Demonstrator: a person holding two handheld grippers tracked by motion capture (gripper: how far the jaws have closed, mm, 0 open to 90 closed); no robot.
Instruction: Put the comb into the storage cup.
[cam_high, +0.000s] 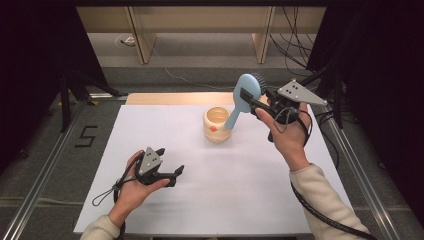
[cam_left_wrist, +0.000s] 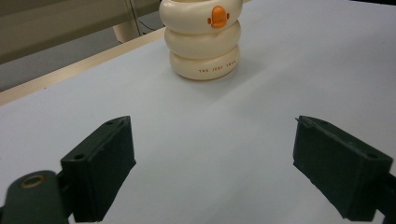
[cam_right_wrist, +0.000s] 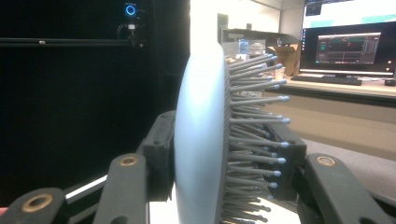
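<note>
Hairbrush (cam_high: 246, 95), light blue: held up off the table (cam_high: 150, 130) by the right gripper (cam_high: 255, 102), whose jaws are clenched on the brush head, one pad on the smooth back, the other among the bristles, as the right gripper view shows. Brush handle slants down toward the mouth of the cream ringed holder (cam_high: 217, 124) at table centre; handle tip just at the holder's rim, contact unclear. Right hand (cam_high: 284, 131) raised, forearm reaching in from the lower right, gripper pointing left and level across the table. Left gripper (cam_high: 172, 175) released, jaws wide apart with nothing between them, low over the white sheet. Left hand (cam_high: 134, 186) cradles it from below, aimed at the holder.
</note>
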